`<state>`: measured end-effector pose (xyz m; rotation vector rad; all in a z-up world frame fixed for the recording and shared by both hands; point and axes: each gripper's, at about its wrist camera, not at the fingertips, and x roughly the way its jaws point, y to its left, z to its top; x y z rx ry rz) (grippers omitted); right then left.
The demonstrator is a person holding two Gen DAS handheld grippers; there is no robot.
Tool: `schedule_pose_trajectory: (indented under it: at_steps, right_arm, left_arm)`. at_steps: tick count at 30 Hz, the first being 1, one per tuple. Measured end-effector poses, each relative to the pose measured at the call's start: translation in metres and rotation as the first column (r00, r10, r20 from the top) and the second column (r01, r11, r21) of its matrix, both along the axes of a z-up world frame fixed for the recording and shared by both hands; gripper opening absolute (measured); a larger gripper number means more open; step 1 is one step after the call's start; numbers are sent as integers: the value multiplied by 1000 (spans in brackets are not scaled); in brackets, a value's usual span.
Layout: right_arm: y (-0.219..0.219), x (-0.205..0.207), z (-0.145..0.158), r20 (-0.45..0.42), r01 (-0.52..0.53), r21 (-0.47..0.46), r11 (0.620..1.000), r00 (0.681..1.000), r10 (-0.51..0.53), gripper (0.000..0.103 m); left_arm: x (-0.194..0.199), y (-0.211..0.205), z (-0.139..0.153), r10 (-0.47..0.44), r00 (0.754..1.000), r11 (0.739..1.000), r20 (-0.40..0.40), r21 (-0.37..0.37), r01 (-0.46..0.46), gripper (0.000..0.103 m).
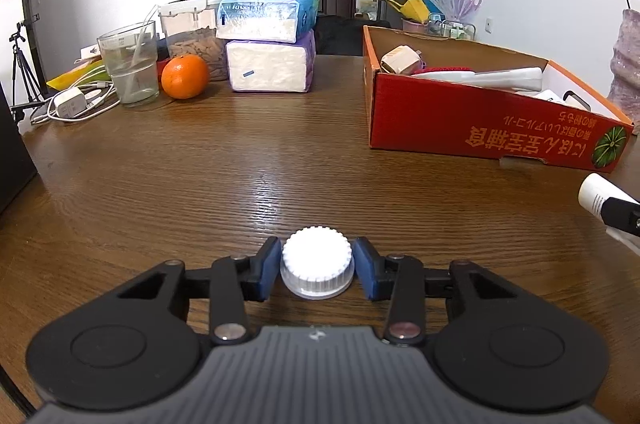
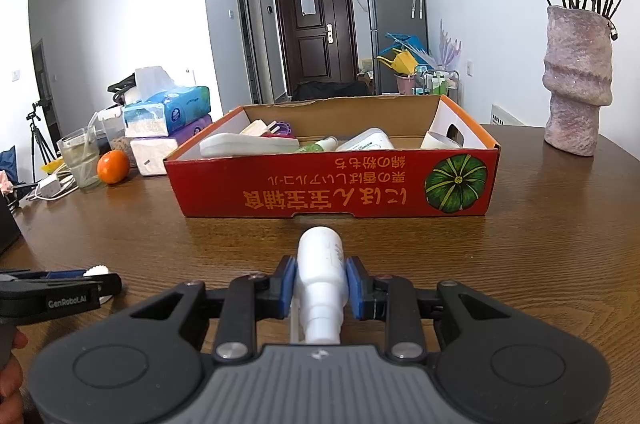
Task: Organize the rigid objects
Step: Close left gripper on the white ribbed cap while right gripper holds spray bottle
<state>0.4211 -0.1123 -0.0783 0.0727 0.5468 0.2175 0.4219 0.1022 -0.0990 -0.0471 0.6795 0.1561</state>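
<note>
Just in front of the red box [image 2: 332, 180] (already holding a few white items), the right gripper [image 2: 320, 284] pinches a white bottle [image 2: 320, 264]. Left of the box, the left gripper [image 1: 317, 266] brackets a white cap [image 1: 317, 264] on the table [image 1: 240, 184], probably touching it.

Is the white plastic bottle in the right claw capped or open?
Open. The white plastic bottle shows a bare threaded neck toward the camera, and the ribbed white screw cap sits between the left claw's pads.
</note>
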Motion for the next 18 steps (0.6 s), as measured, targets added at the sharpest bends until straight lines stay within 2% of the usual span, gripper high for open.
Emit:
schedule_pose_trajectory:
  at_steps: [18]
  right_arm:
    - [-12,-10,21,73,-3,56,998,997,-1,27]
  left_arm:
    - [-27,-4,32,-13,993,1000,116,11,12,41]
